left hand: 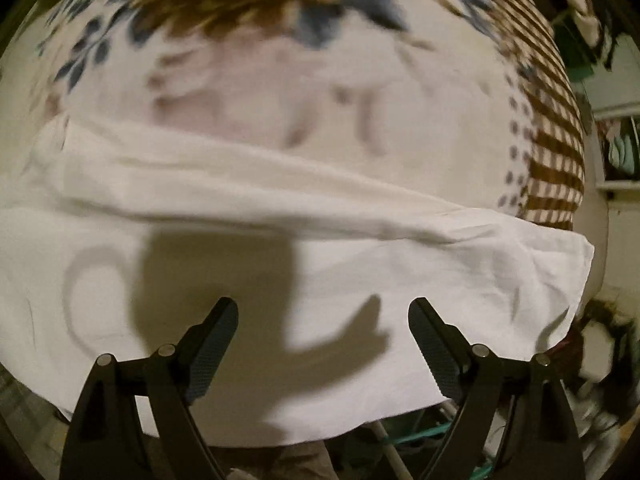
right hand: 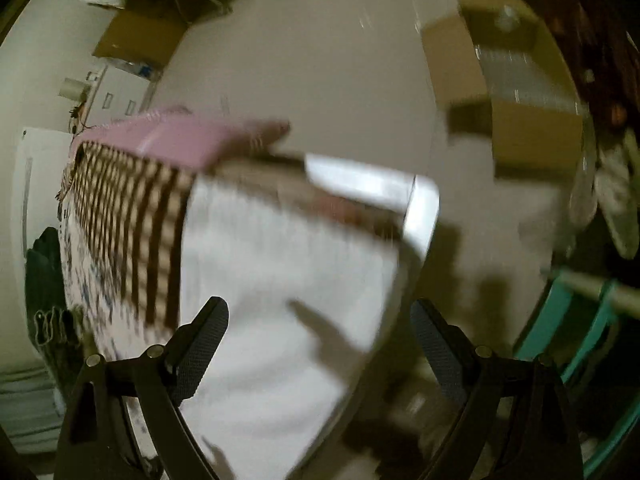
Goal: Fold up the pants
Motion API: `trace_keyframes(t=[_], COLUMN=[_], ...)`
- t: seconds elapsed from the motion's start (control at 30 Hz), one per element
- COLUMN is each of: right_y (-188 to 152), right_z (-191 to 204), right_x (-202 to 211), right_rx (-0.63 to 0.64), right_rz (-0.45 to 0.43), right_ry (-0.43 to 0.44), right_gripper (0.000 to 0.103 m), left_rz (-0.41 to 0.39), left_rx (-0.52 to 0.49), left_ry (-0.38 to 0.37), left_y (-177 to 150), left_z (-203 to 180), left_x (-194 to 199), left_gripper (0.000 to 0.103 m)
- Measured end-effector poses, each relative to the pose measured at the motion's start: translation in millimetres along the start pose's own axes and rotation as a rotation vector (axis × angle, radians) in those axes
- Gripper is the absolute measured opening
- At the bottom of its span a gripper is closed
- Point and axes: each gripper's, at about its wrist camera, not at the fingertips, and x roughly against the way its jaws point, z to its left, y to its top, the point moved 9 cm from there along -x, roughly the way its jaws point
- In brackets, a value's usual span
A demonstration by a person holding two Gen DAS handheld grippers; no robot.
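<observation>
The white cotton pants (left hand: 320, 264) lie spread on the floral-and-checked bedsheet (left hand: 240, 40) with one fold laid across — further folds look undone — while the left hand-held gripper (left hand: 323, 312) and right hand-held gripper (right hand: 320, 312) hover above, both released and grasping nothing.

white pants (left hand: 280, 280): near edge cut off behind claw arms | patterned bedsheet (left hand: 248, 52): print smeared by blur | cardboard box (right hand: 516, 92): blurred, contents unreadable | pink item (right hand: 180, 140): blurred, unidentifiable
</observation>
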Motion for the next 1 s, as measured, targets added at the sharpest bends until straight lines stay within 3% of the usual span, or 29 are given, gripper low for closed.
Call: trace_keyframes(t=[0.1, 0.17, 0.27, 0.3, 0.37, 0.43, 0.47, 0.53, 0.6, 0.7, 0.83, 0.93, 1.0], right_y=[37.3, 49.4, 48.2, 47.6, 52.6, 56.2, 57.8, 55.2, 46.3, 20.1, -30.3, -46.7, -42.0], right_z=[24.9, 51.4, 83.3, 86.7, 84.8, 84.9, 82.8, 80.3, 63.6, 20.5, -29.7, -37.9, -35.7], right_x=[-0.5, -13.9, -44.6, -56.8, -69.5, -75.6, -70.4, -56.7, -29.4, -7.1, -33.3, -57.5, -61.1], right_rx=[0.124, 0.256, 0.418, 0.455, 0.482, 0.458, 0.413, 0.321, 0.217, 0.107, -0.013, -0.061, -0.096], right_rz=[-0.021, 0.024, 0.097, 0.119, 0.120, 0.123, 0.124, 0.110, 0.072, 0.047, 0.146, 0.160, 0.110], right_ry=[0.003, -0.012, -0.106, -0.151, -0.210, -0.208, -0.178, -0.117, -0.032, 0.014, 0.109, 0.219, 0.290], right_gripper=[0.094, 0.090, 0.046, 0.044, 0.044, 0.044, 0.045, 0.055, 0.073, 0.076, 0.076, 0.076, 0.073], left_rz=[-0.024, -0.039, -0.059, -0.065, -0.070, -0.069, -0.068, -0.056, -0.044, -0.001, 0.004, -0.019, -0.019], left_rx=[-0.037, -0.050, -0.073, -0.080, -0.088, -0.100, -0.104, -0.104, -0.103, -0.094, -0.088, -0.121, -0.135], left_ry=[0.018, 0.025, 0.047, 0.057, 0.086, 0.100, 0.103, 0.090, 0.080, 0.059, 0.059, 0.071, 0.071], left_y=[11.4, 19.3, 28.6, 30.3, 33.3, 32.4, 31.5, 22.2, 1.1, -19.4, -30.5, -33.1, -30.8], left_z=[-17.2, -25.7, -33.3, -34.0, -35.6, -38.1, -47.9, -52.6, -57.7, -55.1, -53.3, -61.6, -69.1], left_x=[0.5, 0.6, 1.6, 2.1, 2.8, 3.0, -1.4, -4.2, -12.6, -25.5, -41.9, -46.5, -53.1], left_gripper=[0.087, 0.087, 0.087, 0.087, 0.087, 0.087, 0.087, 0.087, 0.087, 0.087, 0.091, 0.097, 0.103])
